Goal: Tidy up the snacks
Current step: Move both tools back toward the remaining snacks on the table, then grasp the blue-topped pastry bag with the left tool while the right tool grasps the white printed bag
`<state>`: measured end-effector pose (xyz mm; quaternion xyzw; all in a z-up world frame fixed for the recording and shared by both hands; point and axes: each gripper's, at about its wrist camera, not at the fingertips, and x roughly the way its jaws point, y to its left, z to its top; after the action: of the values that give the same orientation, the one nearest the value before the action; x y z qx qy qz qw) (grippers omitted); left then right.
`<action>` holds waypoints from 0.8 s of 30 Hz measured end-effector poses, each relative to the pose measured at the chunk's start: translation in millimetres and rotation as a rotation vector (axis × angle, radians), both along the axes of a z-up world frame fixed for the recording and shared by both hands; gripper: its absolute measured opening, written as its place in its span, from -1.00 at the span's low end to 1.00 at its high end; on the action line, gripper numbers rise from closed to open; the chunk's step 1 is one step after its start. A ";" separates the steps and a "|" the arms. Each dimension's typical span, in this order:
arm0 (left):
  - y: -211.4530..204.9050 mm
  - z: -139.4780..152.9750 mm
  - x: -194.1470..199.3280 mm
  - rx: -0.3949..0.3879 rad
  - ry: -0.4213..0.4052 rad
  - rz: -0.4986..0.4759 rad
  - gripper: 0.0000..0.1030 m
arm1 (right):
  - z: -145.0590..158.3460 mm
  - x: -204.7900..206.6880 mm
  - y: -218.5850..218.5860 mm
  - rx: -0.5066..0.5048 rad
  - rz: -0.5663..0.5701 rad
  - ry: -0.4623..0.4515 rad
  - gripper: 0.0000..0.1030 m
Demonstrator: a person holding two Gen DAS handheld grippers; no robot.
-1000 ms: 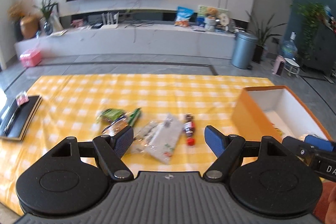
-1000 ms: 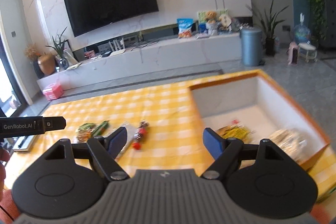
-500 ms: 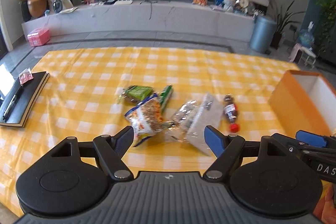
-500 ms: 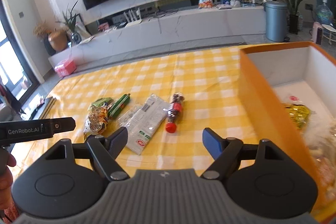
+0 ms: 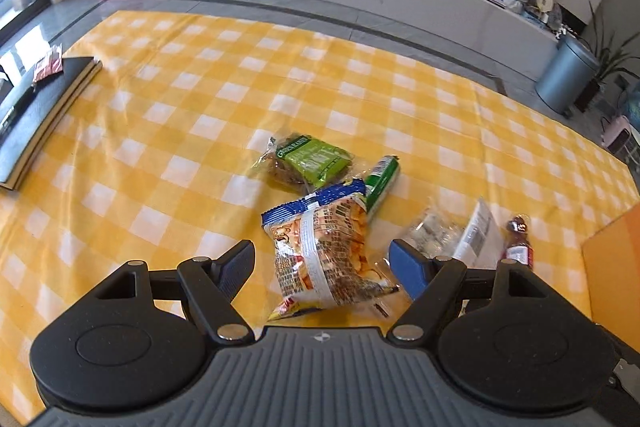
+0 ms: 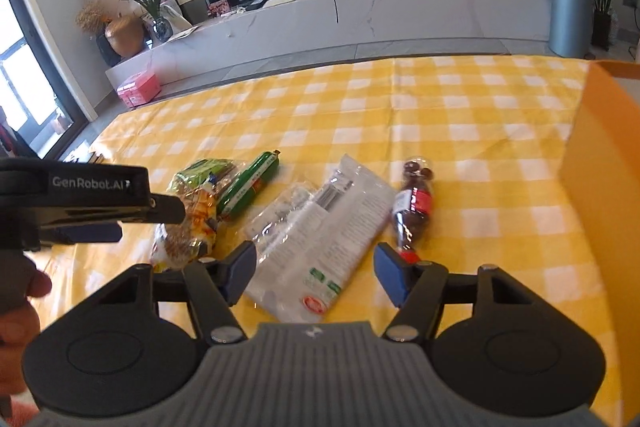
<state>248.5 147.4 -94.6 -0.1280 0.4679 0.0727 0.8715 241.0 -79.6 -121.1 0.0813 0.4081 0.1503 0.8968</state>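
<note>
The left gripper (image 5: 322, 263) is hanging spread over the orange snack bag (image 5: 324, 255) — the right gripper (image 6: 315, 269), jaws just narrowing but untouching, is straddling the white packet (image 6: 320, 239).

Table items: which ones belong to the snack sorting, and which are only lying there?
For the job: chips bag, raisin pack, green sausage, white pack, small bottle, orange box.

Lying about: black book, red packet.
</note>
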 end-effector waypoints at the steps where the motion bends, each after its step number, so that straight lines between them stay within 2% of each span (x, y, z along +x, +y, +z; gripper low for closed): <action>1: 1.0 -3.5 1.1 -0.007 0.007 0.006 0.74 | -3.2 4.5 1.7 0.007 -0.010 0.007 0.26; 7: 5.2 -22.4 7.6 -0.037 0.039 0.027 0.74 | -21.8 29.1 13.5 0.026 -0.071 0.072 0.28; 9: 6.5 -26.4 7.7 -0.049 0.045 0.035 0.74 | -26.3 32.5 16.3 0.015 -0.079 0.077 0.42; 13: 9.0 -33.7 7.4 -0.079 0.060 0.038 0.74 | -34.0 33.1 20.9 -0.003 -0.081 0.074 0.43; 15: 9.5 -36.9 7.1 -0.075 0.067 0.042 0.72 | -34.6 30.4 22.9 -0.020 -0.073 0.059 0.36; 19: 7.3 -38.3 5.7 -0.064 0.062 0.035 0.53 | -34.8 28.6 18.8 -0.016 -0.063 0.049 0.28; 21: 5.0 -37.7 5.5 -0.070 0.056 0.023 0.31 | -34.7 27.6 17.2 -0.017 -0.055 0.048 0.23; 24: 0.2 -37.0 4.7 -0.056 0.052 0.006 0.17 | -34.8 24.8 15.0 -0.029 -0.039 0.047 0.15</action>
<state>253.2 147.6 -131.6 -0.1516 0.4919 0.0655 0.8548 265.9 -64.6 -155.8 0.0797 0.4297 0.1249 0.8907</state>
